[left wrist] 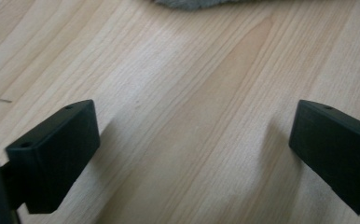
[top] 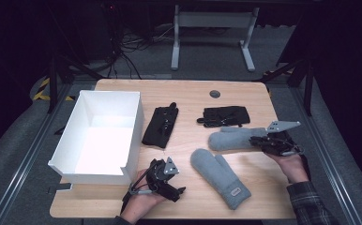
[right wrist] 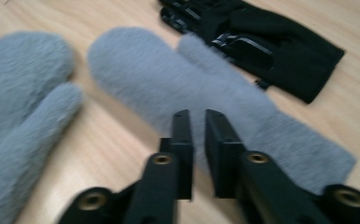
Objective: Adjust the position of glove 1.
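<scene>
Grey mitten pinched by right tool
L tool held wide over bare bench, freed for next pickup.

On the table, the box sits at nine o'clock. Beside it toward the centre lies a glove, a second glove at one o'clock. Just below that lies a mitten, the right tool over it. Another mitten lies at five o'clock, the left tool beside it at seven.
</scene>
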The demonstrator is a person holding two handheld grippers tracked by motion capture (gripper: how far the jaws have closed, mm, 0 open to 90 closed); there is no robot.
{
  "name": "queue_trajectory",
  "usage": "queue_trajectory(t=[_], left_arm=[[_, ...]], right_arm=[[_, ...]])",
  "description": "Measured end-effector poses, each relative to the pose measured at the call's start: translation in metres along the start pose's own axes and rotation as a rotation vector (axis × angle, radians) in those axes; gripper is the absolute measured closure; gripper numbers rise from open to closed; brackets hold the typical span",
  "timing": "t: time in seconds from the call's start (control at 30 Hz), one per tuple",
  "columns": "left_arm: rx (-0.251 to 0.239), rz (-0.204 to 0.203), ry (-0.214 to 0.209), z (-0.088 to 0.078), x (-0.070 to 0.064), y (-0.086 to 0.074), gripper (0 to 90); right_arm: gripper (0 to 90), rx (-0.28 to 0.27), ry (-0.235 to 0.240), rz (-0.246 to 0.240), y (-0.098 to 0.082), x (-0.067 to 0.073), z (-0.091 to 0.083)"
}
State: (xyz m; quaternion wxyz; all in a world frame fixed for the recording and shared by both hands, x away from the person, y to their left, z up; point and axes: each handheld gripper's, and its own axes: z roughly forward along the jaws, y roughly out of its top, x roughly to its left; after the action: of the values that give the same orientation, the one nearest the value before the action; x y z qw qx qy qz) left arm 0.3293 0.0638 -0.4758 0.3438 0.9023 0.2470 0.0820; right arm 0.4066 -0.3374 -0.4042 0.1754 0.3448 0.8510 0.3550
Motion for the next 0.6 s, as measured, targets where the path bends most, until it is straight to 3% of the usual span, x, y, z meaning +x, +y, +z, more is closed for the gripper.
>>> queue_trajectory(t=[0.07,0.23,0.4,0.6], left_arm=[[-0.030,0.007,-0.004,0.001,0.000,-0.003,0.0],[-0.032,0.009,-0.007,0.001,0.000,-0.003,0.0],[-0.033,0.009,-0.007,0.001,0.000,-0.003,0.0],[-0.033,0.009,-0.007,0.001,0.000,-0.003,0.0]], right_arm=[[90.0,-0.002,-0.015,0.006,0.003,-0.009,0.003],[90.0,0.023,-0.063,0.031,0.001,-0.030,0.017],[90.0,0.056,-0.114,0.048,-0.005,-0.041,0.026],[90.0,0.096,-0.090,0.043,-0.009,-0.040,0.030]])
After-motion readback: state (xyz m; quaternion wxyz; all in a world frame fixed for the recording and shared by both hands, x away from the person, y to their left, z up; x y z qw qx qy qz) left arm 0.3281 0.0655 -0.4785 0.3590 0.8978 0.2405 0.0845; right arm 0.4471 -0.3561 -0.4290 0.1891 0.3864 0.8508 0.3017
